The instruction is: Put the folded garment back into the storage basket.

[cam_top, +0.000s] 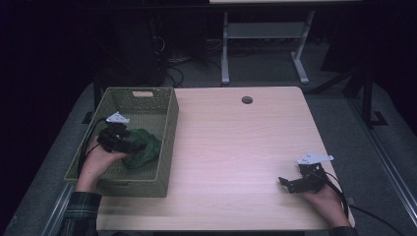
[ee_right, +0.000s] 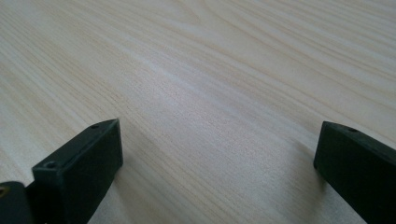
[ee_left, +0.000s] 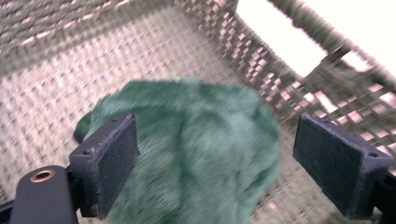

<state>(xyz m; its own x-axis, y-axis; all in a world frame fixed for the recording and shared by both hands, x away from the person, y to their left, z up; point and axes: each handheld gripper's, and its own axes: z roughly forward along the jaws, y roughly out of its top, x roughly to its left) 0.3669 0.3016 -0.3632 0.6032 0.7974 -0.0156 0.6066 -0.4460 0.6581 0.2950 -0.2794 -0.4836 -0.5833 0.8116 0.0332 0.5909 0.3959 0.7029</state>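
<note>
One woven basket [cam_top: 167, 129] sat at the table's [cam_top: 236, 147] left edge, one green cloth [cam_top: 145, 147] inside near its right wall. Left gripper [cam_top: 129, 145] hung over the cloth, jaws wide, not pinching. Right gripper [cam_top: 285, 183] near the front-right edge, jaws apart, empty. Bare wood between.

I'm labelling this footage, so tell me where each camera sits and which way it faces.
High view: above the person's side, facing forward and down on the table; both forearms show.
Left gripper view: on the left gripper, facing the green cloth in the basket; open fingers show.
Right gripper view: on the right gripper, facing bare tabletop.
The first two share cloth and basket.
</note>
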